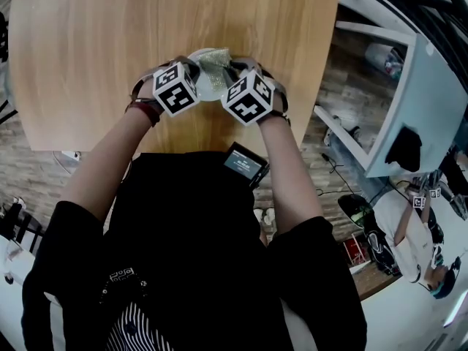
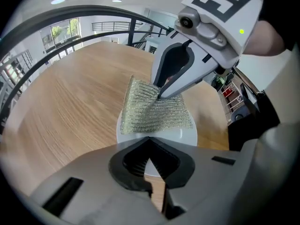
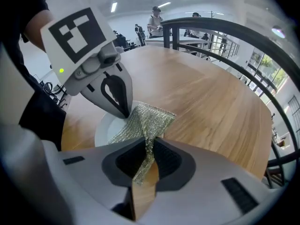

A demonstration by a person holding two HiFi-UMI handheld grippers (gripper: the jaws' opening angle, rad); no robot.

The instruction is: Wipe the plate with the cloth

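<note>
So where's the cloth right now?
Head view, upper middle: the cloth drapes over the plate between the left gripper and the right gripper, which pinches one end.

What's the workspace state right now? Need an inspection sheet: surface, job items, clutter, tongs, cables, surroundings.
Surface: wooden table, round-cornered, light grain.
Job's things: white plate on the table near the person's edge; glittery mesh cloth draped over it.
Clutter: nothing seen on the table.
Grippers: left tongs shut on the plate's rim; right tongs shut on the cloth, pulling one end up off the plate.
Cables: black cable bundle off the table at the head view's top right; none seen on the table.
Surroundings: dark railing beyond the table; people far behind; white shelf unit beside the table.
</note>
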